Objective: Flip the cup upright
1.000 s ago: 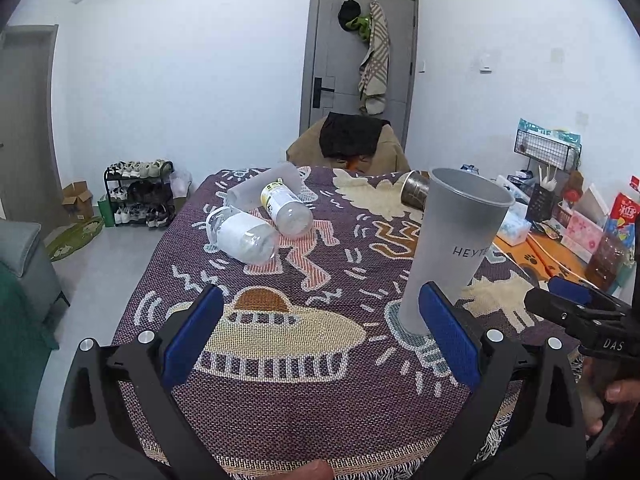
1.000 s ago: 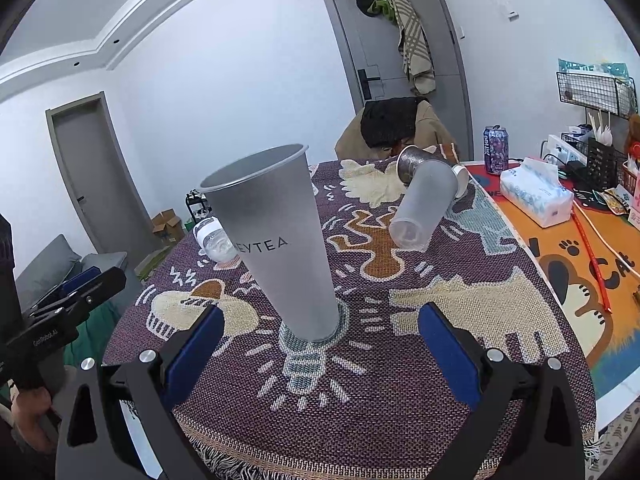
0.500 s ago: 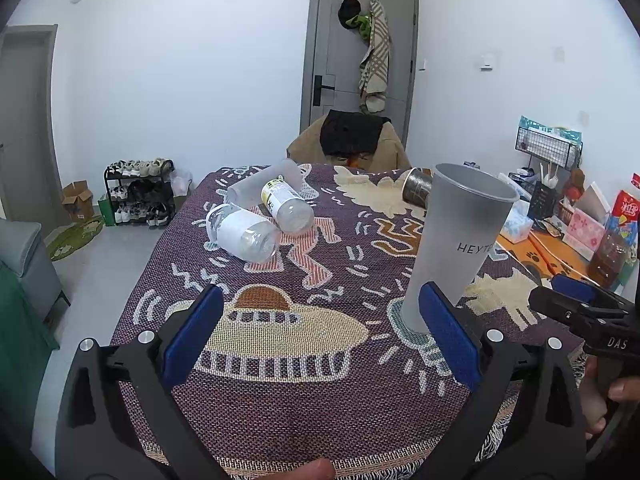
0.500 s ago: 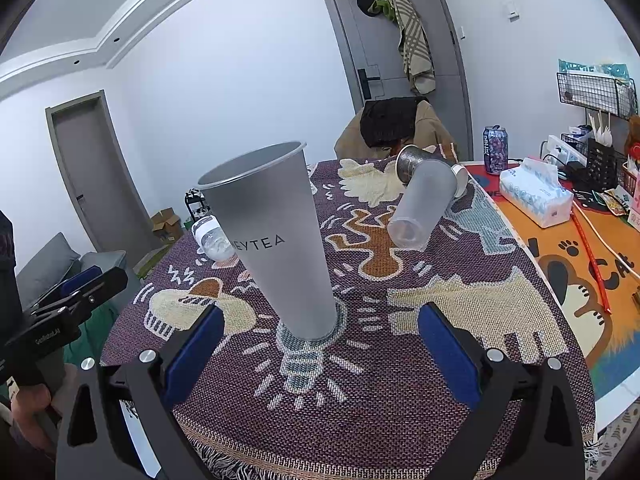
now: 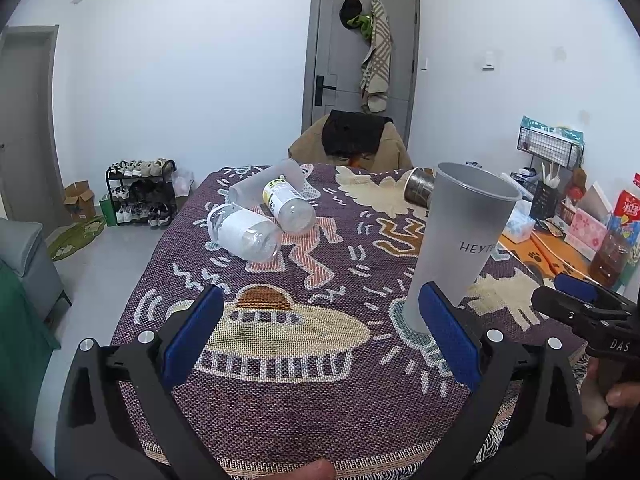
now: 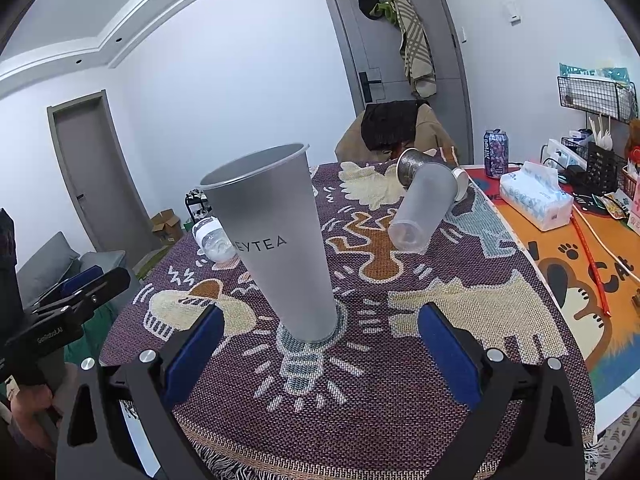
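Note:
A tall grey HEYTEA cup point(image 6: 276, 240) stands upright, mouth up, on the patterned cloth; it also shows in the left wrist view point(image 5: 460, 244). My right gripper point(image 6: 320, 356) is open and empty, just short of the cup's base. My left gripper point(image 5: 320, 336) is open and empty, to the left of the cup, with its right finger point(image 5: 448, 336) in front of the cup's base. A frosted cup point(image 6: 424, 208) lies on its side further back, against a metal cup point(image 6: 412, 164).
Two plastic bottles point(image 5: 244, 232) point(image 5: 288, 204) and another frosted cup point(image 5: 264, 180) lie at the far left of the table. A tissue pack point(image 6: 536, 196), a can point(image 6: 496, 152) and desk clutter point(image 5: 580, 216) are to the right. A chair point(image 5: 352, 140) stands behind the table.
Both grippers have drawn back a little from the cup, which stays standing upright. Both stay open.

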